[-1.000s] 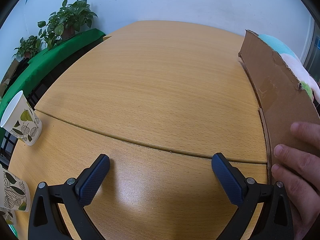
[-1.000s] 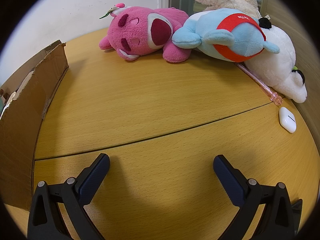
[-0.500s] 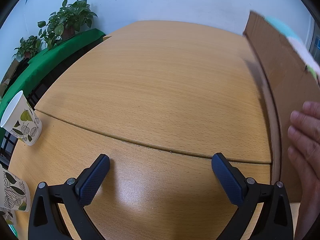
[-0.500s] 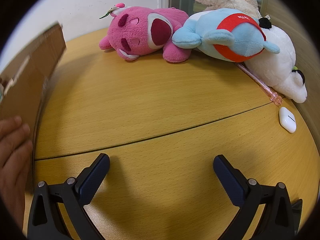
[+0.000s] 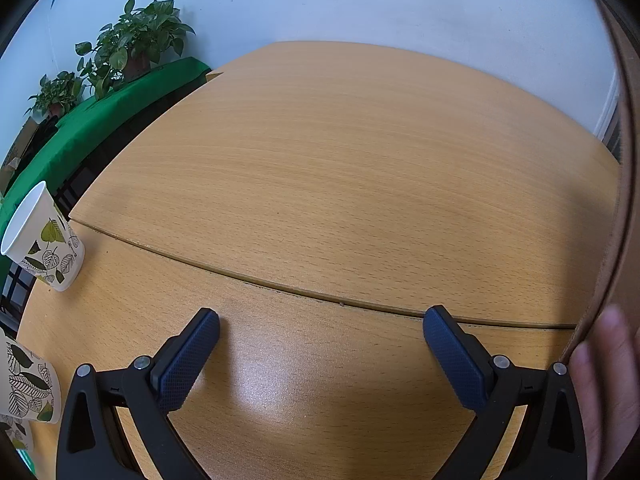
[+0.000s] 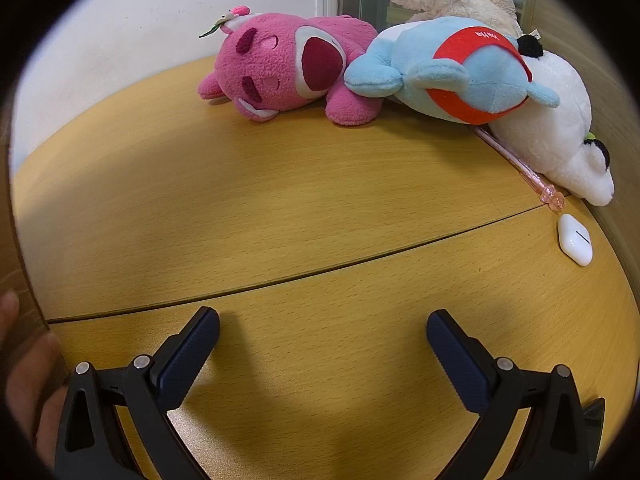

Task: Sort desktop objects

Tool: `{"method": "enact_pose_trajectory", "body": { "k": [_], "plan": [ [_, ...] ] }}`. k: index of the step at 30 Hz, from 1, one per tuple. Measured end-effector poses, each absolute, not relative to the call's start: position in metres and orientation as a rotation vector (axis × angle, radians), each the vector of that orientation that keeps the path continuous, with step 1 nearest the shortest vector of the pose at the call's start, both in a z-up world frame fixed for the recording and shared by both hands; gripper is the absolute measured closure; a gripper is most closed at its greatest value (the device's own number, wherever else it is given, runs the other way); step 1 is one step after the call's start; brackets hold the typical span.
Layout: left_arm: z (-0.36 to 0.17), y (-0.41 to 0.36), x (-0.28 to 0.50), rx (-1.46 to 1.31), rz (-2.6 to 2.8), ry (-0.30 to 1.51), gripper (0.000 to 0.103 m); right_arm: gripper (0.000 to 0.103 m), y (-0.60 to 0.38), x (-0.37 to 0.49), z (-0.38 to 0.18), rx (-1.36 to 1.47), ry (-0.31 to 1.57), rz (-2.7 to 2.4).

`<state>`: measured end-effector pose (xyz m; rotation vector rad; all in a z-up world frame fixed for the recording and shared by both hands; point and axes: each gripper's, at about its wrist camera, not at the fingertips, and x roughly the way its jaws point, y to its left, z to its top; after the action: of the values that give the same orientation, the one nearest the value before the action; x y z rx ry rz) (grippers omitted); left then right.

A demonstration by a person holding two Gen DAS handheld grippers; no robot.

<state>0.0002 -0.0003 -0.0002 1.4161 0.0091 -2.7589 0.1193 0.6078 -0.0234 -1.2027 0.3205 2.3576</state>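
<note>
My left gripper (image 5: 320,328) is open and empty above the wooden table (image 5: 340,168). A leaf-print paper cup (image 5: 42,240) stands at its far left, and another cup (image 5: 24,384) sits nearer at the left edge. My right gripper (image 6: 322,328) is open and empty. Beyond it lie a pink plush bear (image 6: 284,68), a blue plush with a red band (image 6: 460,68) and a white plush (image 6: 560,132). A pink pen (image 6: 520,164) and a white earbud case (image 6: 574,240) lie at the right. A hand (image 5: 612,380) holds a cardboard sheet (image 5: 624,160) between the two views.
Potted plants (image 5: 132,48) stand on a green-covered bench (image 5: 100,120) behind the table at the left. A white wall (image 5: 360,4) backs the table. A seam (image 6: 320,272) runs across the tabletop in both views.
The hand has moved the cardboard sheet from its place on the table out to the edge of both views. Both grippers have stayed still.
</note>
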Motion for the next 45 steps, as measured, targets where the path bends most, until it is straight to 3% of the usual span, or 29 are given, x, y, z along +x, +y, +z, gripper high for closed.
{"method": "enact_pose_trajectory", "body": {
  "k": [45],
  "plan": [
    [0.0025,-0.0043,-0.0015,1.42,-2.765,0.005,0.0,0.0,0.6054,0.113,-0.0284,-1.203,0.32,2.357]
  ]
}}
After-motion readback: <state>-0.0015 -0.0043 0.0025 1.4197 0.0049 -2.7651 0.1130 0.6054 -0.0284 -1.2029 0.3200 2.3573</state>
